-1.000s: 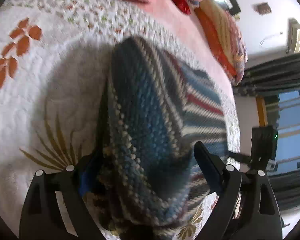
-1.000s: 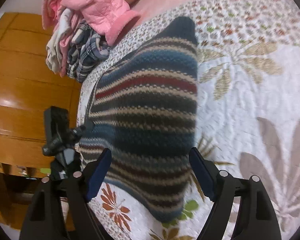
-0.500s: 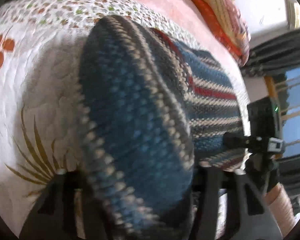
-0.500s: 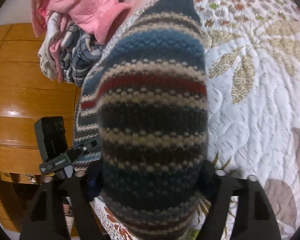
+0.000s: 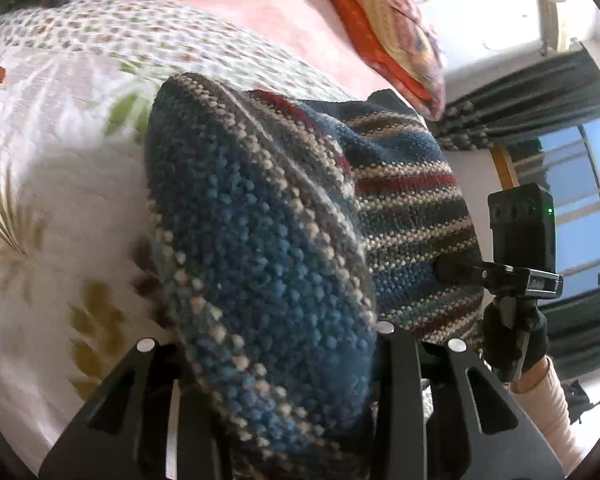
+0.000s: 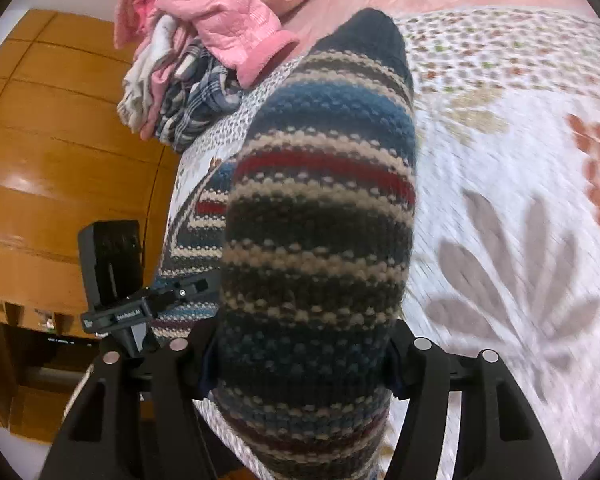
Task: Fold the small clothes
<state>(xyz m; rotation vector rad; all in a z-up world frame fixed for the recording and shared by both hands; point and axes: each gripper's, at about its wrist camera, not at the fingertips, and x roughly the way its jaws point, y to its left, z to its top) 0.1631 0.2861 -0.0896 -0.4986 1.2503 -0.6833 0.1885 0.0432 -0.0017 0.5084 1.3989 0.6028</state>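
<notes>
The bed (image 6: 520, 168) fills most of both views, covered by a white quilted bedspread (image 5: 60, 208) with printed leaves and flowers. A pile of unfolded clothes (image 6: 204, 52), pink and plaid, sits at the upper left of the right wrist view, next to a wooden wardrobe (image 6: 60, 152). Stacked pillows (image 5: 388, 40) lie at the upper right of the left wrist view.

The task item is a striped knitted sweater (image 6: 320, 220) in blue, grey, cream and red. It occupies the centre of both frames, part lifted off the bedspread and part apparently lying on it.

Handling, as a judgement: the knit is thick, soft and limp. It drapes over the jaws, will sag between the two grasp points, and is likely to stretch under tension. It is not slippery and not fragile. Take hold at an edge or corner, through both layers, with the grasp points well apart.

Orientation: in the right wrist view the long axis runs from the lower centre to the upper centre, ending in a dark rounded tip. The stripes run across this axis.

The left gripper (image 5: 276, 376) is clamped on a bunched fold of the sweater. The right gripper (image 6: 300, 360) is also clamped on a fold; the knit bulges over its jaws.
</notes>
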